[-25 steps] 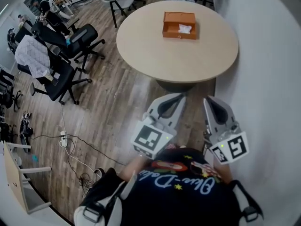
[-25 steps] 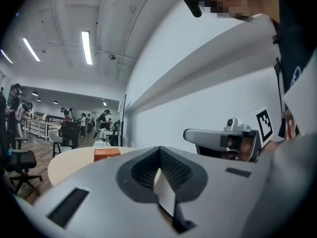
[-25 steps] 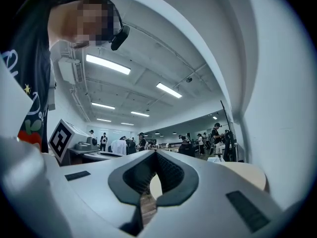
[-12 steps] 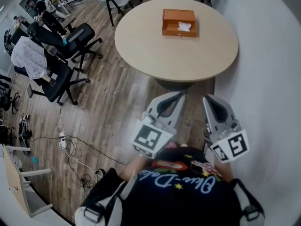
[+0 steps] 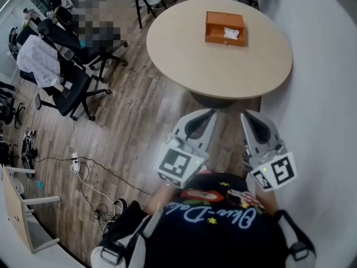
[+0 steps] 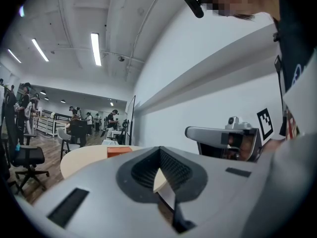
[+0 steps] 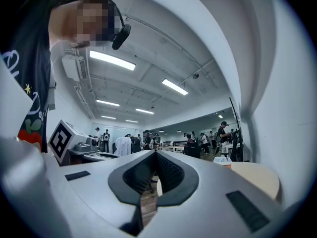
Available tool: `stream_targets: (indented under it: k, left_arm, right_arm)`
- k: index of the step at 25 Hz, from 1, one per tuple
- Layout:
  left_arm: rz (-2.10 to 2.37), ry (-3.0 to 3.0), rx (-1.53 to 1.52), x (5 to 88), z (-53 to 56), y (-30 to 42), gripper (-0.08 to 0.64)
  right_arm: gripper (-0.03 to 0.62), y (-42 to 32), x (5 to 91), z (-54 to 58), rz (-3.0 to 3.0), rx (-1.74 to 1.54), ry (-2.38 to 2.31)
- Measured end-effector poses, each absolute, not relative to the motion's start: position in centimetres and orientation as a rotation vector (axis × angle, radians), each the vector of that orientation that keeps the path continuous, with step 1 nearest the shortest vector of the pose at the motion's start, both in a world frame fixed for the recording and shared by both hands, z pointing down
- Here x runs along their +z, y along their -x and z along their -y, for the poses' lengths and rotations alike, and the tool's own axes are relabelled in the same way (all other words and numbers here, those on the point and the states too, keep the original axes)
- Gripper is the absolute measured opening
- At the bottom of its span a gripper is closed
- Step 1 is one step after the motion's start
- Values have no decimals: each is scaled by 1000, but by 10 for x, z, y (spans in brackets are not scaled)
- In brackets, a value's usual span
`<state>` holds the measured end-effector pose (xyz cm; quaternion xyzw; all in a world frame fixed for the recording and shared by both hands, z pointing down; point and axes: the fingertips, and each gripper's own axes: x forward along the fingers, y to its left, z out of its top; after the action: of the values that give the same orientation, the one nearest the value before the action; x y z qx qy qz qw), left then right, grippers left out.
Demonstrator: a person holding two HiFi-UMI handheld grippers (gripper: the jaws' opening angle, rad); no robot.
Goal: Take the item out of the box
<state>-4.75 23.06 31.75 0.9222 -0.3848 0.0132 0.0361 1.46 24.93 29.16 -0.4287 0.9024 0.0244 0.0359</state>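
An orange open box point(image 5: 225, 28) stands on the far side of a round beige table point(image 5: 184, 49), with a white crumpled item point(image 5: 231, 33) inside it. Both grippers hang close to my body, well short of the table's near edge. My left gripper point(image 5: 211, 114) and right gripper point(image 5: 247, 116) point toward the table, each shut with nothing held. In the left gripper view, the shut left gripper point(image 6: 159, 151) faces the box point(image 6: 120, 151) far ahead on the table point(image 6: 84, 158). The right gripper point(image 7: 155, 155) also shows its tips together.
Black office chairs point(image 5: 72, 88) stand on the wooden floor left of the table, one draped with a checked cloth point(image 5: 38, 60). A white wall point(image 5: 318, 94) runs along the right. Cables and a power strip point(image 5: 75, 165) lie on the floor at the left. People stand far back.
The table and box sit a little further right in the head view than before. Both grippers keep the same pose, shut, in front of my body.
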Motion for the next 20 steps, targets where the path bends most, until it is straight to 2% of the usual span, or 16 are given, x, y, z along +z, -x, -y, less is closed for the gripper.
stream_targets:
  k: [12, 20]
  left_arm:
    - [1133, -2822, 42, 329, -210, 52, -15]
    - [1245, -2790, 102, 323, -166, 56, -15]
  right_arm:
    - [-3, -11, 293, -230, -2753, 23, 1364]
    - [-3, -34, 297, -168, -2758, 54, 1330]
